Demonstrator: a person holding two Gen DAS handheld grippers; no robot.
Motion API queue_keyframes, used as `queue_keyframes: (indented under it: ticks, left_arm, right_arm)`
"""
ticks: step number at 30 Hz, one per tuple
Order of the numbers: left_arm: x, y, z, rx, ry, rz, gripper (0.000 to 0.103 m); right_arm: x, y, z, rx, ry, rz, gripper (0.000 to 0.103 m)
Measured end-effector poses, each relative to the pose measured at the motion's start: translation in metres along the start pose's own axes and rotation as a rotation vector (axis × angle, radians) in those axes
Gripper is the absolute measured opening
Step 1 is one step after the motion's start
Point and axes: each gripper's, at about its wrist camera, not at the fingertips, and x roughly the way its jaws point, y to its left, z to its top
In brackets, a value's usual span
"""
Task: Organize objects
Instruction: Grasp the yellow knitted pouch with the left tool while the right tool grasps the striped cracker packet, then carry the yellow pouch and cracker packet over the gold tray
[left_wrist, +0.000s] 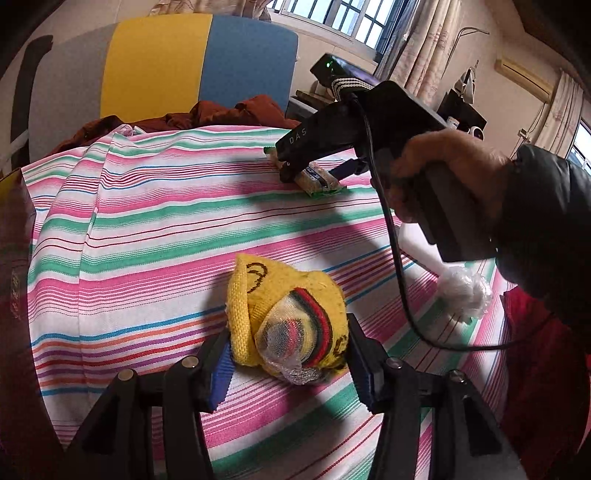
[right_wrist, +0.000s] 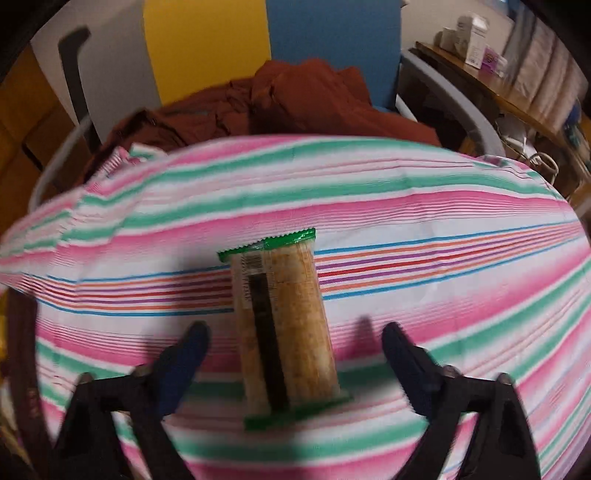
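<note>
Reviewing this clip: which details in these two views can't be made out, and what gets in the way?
- Snack packet label, right wrist view: motion blur smears the print.
- Same packet, left wrist view: the right gripper covers most of it.
- Yellow sock bundle, left wrist view: its underside is hidden against the striped cloth; whether the left gripper pads press on it is unclear.
- White plastic wad, left wrist view: partly behind the hand and sleeve.

snack bar (right_wrist: 284, 328): green-edged wrapper, flat on striped cloth (right_wrist: 443, 206) | yellow sock (left_wrist: 288, 317): bundled, netted, lying nearer
</note>
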Motion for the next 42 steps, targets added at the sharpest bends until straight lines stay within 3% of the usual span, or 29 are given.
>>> queue_keyframes:
  ticks: [2, 4, 8, 13, 22, 32, 42]
  left_arm:
    - [0.001, -0.001, 0.000, 0.005, -0.001, 0.005, 0.055]
    - [0.001, -0.002, -0.001, 0.009, -0.002, 0.009, 0.055]
    - [-0.001, -0.003, 0.000, 0.005, -0.002, 0.008, 0.053]
    - [-0.013, -0.012, -0.002, 0.037, 0.000, 0.034, 0.049]
    - [-0.071, -0.026, -0.007, 0.094, -0.047, 0.027, 0.049]
    - [-0.144, -0.010, -0.007, 0.052, -0.163, 0.061, 0.049]
    - [-0.190, 0.033, -0.017, -0.068, -0.224, 0.149, 0.049]
  right_arm:
    - [0.002, 0.005, -0.004, -0.022, -0.001, -0.024, 0.056]
    - [-0.004, 0.008, -0.010, -0.034, 0.006, -0.003, 0.048]
    - [-0.015, 0.019, -0.037, -0.097, 0.067, 0.022, 0.048]
    - [-0.033, 0.024, -0.076, -0.085, 0.130, 0.066, 0.048]
    - [-0.057, 0.023, -0.119, -0.034, 0.144, 0.096, 0.048]
    - [-0.096, 0.032, -0.134, 0.042, 0.032, 0.212, 0.047]
    - [-0.124, 0.101, -0.144, -0.002, -0.082, 0.292, 0.047]
